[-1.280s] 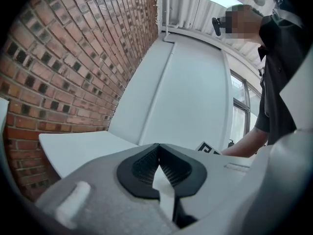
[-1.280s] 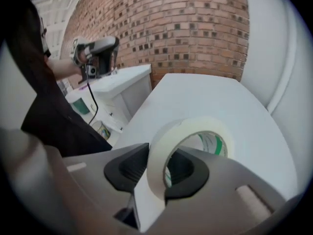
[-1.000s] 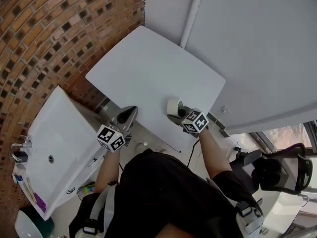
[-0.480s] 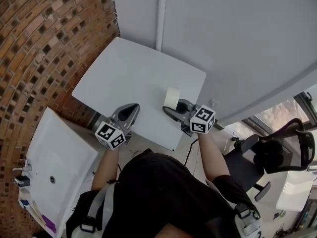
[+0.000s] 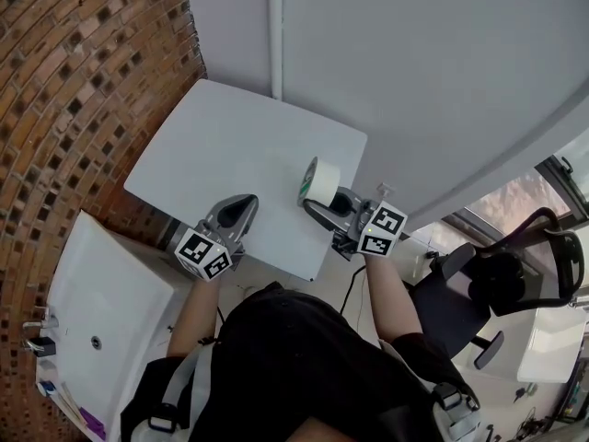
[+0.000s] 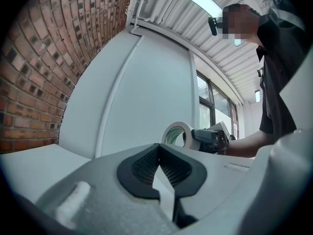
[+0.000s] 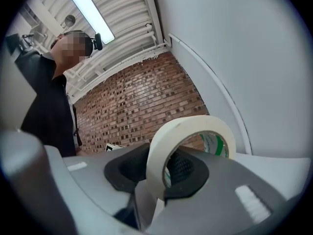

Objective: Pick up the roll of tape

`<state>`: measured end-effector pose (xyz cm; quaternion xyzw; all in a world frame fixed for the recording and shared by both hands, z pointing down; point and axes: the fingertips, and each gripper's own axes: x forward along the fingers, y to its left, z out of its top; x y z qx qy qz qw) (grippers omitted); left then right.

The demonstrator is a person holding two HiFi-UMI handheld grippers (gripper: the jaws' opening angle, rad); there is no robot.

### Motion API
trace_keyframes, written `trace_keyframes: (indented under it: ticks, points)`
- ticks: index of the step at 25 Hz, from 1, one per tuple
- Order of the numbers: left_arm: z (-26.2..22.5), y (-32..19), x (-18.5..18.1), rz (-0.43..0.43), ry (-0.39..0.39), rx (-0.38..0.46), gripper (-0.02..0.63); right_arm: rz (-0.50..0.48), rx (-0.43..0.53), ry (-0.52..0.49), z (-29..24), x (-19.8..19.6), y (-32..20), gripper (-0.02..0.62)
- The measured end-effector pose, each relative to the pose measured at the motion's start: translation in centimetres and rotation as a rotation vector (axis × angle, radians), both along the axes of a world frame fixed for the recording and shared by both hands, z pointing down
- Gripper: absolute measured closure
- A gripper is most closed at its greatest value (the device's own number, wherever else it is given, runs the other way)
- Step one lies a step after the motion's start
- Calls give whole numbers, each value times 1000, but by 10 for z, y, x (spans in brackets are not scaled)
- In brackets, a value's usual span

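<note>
- Head view, item one: we hold the tape (image 5: pixel 319 182) in the right gripper (image 5: pixel 316 207), on edge, over the near right part of the table (image 5: pixel 230 141).
- Right gripper view: the jaws are clamped on the wall of the tape (image 7: pixel 194 125) ring. One pad (image 7: pixel 128 168) sits outside the ring and the other shows through its hole. The right gripper (image 7: pixel 156 169) carries the ring at its very tip, and most of the ring rises above the jaws.
- Left gripper view: the left gripper (image 6: pixel 159 153) has its jaws closed tip to tip, and we see nothing between them. The tape (image 6: pixel 178 134) shows beyond them, off the table, in front of the white wall (image 6: pixel 146 92).
- Head view, item two: the left gripper (image 5: pixel 243 203) hangs over the table's near edge, well apart from the tape and to its left.
- Surroundings: a brick wall (image 5: pixel 83 72) on the left and a black chair (image 5: pixel 515 279) on the right.
</note>
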<state>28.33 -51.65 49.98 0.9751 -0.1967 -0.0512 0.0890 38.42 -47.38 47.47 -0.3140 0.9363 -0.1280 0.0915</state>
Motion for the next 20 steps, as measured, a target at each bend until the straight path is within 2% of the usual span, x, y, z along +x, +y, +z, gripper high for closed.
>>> trace_keyframes:
  ticks: [9, 14, 17, 20]
  points:
    - [1, 39, 3, -83, -17, -29, 606, -53, -7, -13, 14, 7, 32, 486]
    - [5, 65, -3, -132, -17, -51, 605, -92, -47, -77, 27, 7, 53, 486]
    - [4, 78, -12, -125, -14, -42, 604, -83, -65, -103, 29, 0, 62, 486]
    - [5, 84, -30, -112, 4, -42, 604, -56, -61, -88, 22, -14, 73, 486]
